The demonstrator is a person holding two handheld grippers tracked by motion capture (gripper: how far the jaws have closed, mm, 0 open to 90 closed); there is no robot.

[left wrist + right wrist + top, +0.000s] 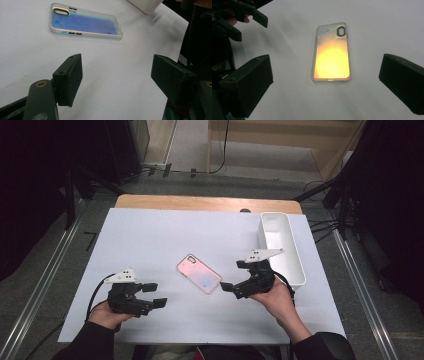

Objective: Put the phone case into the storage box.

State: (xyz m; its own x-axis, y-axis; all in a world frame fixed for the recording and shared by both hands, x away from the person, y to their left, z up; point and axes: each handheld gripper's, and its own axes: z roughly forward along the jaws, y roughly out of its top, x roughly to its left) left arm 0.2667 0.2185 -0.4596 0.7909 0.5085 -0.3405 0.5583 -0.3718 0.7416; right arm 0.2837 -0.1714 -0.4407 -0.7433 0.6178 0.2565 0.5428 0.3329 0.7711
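Phone case (199,273) flat on the white sheet (150,235) mid-table, back side up, camera cutout toward the far-left end in the high view. Not gripped, not lifted, nothing touching it. Lies between the two grippers, closer to the right one. Right gripper (234,276) just beside the case's near-right end, jaws spread as wide as they go, nothing between the pads; in the right gripper view case (332,52) sits ahead on the gap's centre line, short bottom edge nearest, clear of both pads. Left gripper (154,294) parked near the front-left of the sheet, well apart from the case, jaws also spread and empty; in the left gripper view case (85,22) shows farther off, up and left of the jaw gap, so not lined up on it. White bin (285,245) along the right edge of the sheet, behind the right hand (277,297), looks empty as far as visible. Progress estimate: early, approach stage only, no grasp made yet. Left to do, by judgement: close the right jaws across the case, lift, likely drop in the bin. Thin flat part on a smooth sheet, so pinch may slip or skid.
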